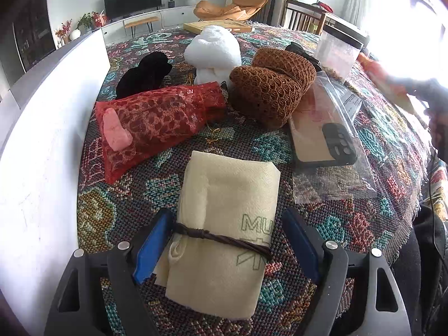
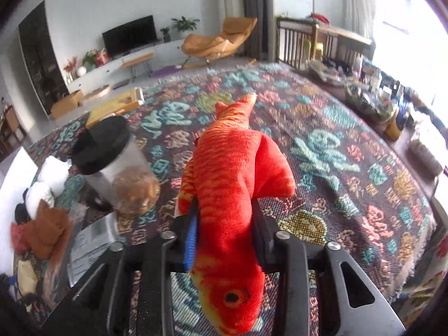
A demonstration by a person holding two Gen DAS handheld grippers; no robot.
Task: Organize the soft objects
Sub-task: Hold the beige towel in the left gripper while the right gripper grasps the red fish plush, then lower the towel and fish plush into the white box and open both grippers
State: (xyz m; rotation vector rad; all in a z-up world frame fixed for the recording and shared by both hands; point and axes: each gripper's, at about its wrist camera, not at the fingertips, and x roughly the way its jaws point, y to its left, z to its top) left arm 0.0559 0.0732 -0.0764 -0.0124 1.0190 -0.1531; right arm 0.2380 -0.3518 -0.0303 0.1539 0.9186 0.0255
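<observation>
The left gripper [image 1: 228,242] stands released around the cream cloth roll [image 1: 224,232]; right gripper [image 2: 225,231] grasps the orange plush fish [image 2: 232,184].

green letters "mu" show on the cream folded cloth [image 1: 224,224]; the rest is hidden.

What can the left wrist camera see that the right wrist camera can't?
Only the left view: the left gripper, open around a tied cream cloth roll, and a phone case in a clear bag.
Only the right view: the right gripper clamped on an orange plush fish.
Both: the patterned blanket and the brown knit piece.
</observation>
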